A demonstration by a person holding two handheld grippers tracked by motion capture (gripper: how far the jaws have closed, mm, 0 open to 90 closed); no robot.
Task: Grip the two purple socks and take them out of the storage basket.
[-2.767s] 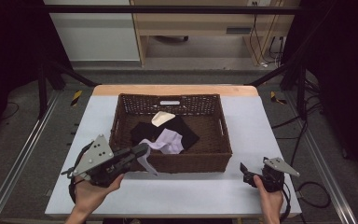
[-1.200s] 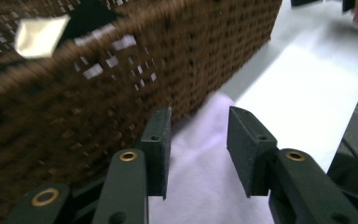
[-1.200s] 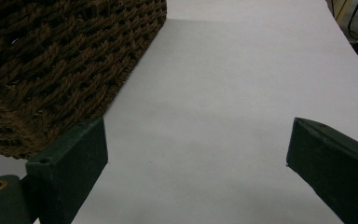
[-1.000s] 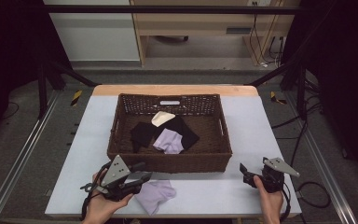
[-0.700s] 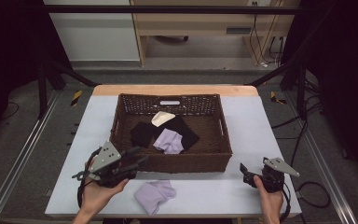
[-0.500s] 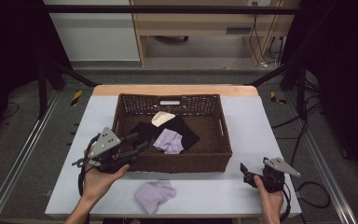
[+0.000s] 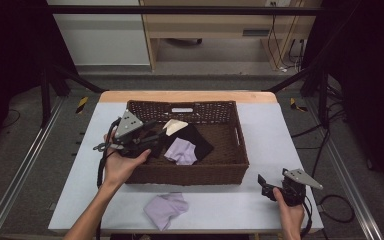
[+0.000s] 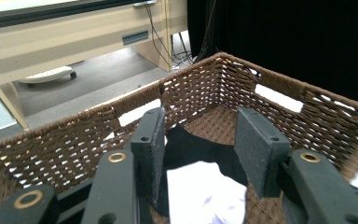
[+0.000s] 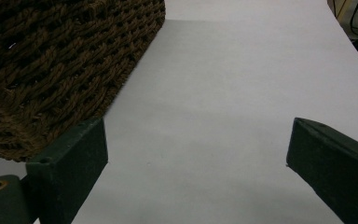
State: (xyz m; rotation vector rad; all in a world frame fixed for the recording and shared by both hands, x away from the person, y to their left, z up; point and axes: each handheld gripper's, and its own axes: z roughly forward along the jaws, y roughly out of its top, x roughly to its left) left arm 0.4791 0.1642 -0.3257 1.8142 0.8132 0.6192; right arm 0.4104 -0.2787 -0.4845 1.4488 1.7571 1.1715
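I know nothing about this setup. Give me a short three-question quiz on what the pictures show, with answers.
1. True or false: the left hand-held gripper has its jaws open over the wicker basket.
2. Where does one lilac cloth lie? A in the basket, B on the table in front of it, C on the floor.
3. What does the right hand-held gripper hold?

Key: 1 true. 2 B. 3 nothing; it is open, low over the white table.
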